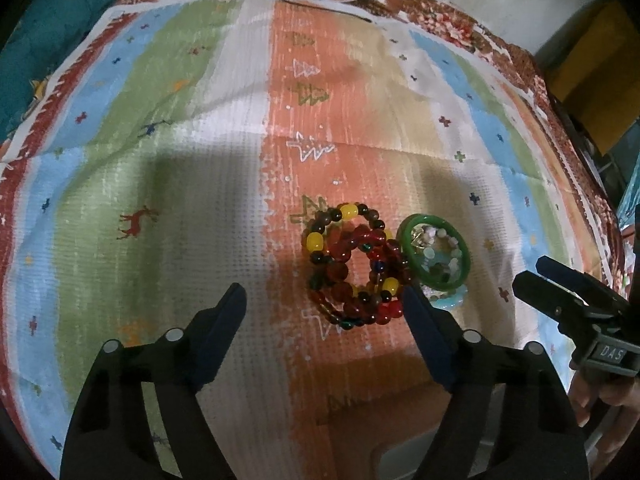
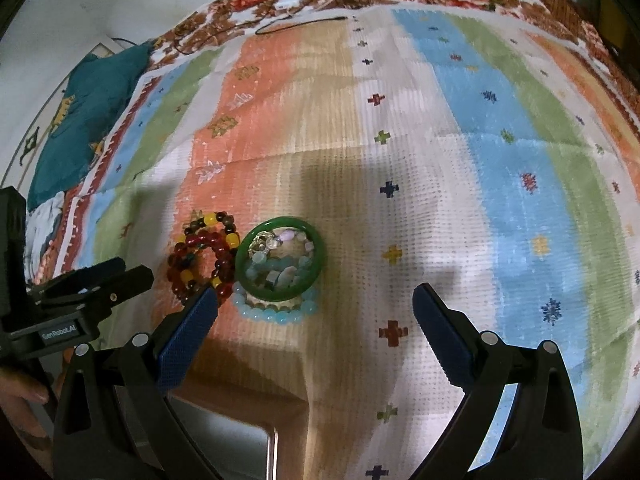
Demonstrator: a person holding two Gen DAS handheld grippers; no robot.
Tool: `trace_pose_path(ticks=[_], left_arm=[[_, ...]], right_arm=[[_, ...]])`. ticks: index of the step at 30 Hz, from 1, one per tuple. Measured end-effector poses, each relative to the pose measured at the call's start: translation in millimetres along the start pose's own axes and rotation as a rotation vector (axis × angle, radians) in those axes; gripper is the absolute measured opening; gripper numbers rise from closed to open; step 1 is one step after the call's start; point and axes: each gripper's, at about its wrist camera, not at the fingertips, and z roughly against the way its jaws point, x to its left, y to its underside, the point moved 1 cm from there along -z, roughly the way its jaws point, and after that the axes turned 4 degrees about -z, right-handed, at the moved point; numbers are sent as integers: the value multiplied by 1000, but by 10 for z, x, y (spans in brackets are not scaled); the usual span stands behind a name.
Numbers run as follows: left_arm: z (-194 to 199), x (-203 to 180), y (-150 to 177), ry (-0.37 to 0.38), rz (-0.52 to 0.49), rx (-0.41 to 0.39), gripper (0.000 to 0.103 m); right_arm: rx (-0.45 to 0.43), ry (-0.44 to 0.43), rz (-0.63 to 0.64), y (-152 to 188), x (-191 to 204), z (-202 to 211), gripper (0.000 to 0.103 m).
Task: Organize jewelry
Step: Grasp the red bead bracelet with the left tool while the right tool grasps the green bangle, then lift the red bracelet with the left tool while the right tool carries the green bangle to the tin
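Both tongs were spread apart with nothing between them, tilted down at the jewelry pile. Left tongs [image 1: 322, 310] hung over bare cloth, their right finger [image 1: 424, 332] just at the edge of the red and yellow beaded bracelets [image 1: 352, 268]. Right tongs [image 2: 314, 304] straddled the spot just in front of the green bangle [image 2: 280, 260], their left finger [image 2: 192, 328] near the pale blue beaded bracelet [image 2: 276, 314].

Looked to me like the reach-in step, before any pick. Everything was heaped together on the striped cloth [image 1: 200, 160] covering the surface: red beads touching the bangle, bangle sitting on top of the blue strand, with a clump of pale and clear beads [image 2: 280, 256] inside the ring.

Next move would probably call for singling out one piece, likely the bangle since it sat on top, and pinching its rim without dragging the rest.

No tray or box showed in either view, so where things were meant to go, can't say.
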Motion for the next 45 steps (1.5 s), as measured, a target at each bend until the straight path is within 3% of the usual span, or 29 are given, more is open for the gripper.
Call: trace_pose_path(ticks=[1, 8, 14, 21, 26, 34, 35, 37, 45], left_arm=[[-28, 5, -5, 0, 0, 7, 74], [-152, -10, 2, 6, -10, 45, 65], [-243, 6, -5, 7, -6, 70, 54], [-291, 38, -4, 24, 9, 82, 48], [-323, 24, 4, 34, 9, 91, 39], [-395, 4, -19, 38, 11, 98, 26], [-384, 7, -21, 45, 14, 98, 19], [-348, 12, -32, 54, 21, 93, 14], [-280, -45, -37, 50, -9, 88, 13]], right_arm=[[6, -4, -5, -2, -5, -18, 86], [80, -44, -68, 9, -98, -221, 74], [133, -93, -151, -2, -191, -370, 56], [150, -118, -176, -31, -207, -445, 45], [164, -128, -193, -49, -227, -528, 30], [178, -160, -207, -74, -231, -587, 19], [177, -157, -202, -78, -230, -581, 18], [178, -153, -204, -76, -250, -571, 17], [149, -143, -177, -97, -213, -435, 10]])
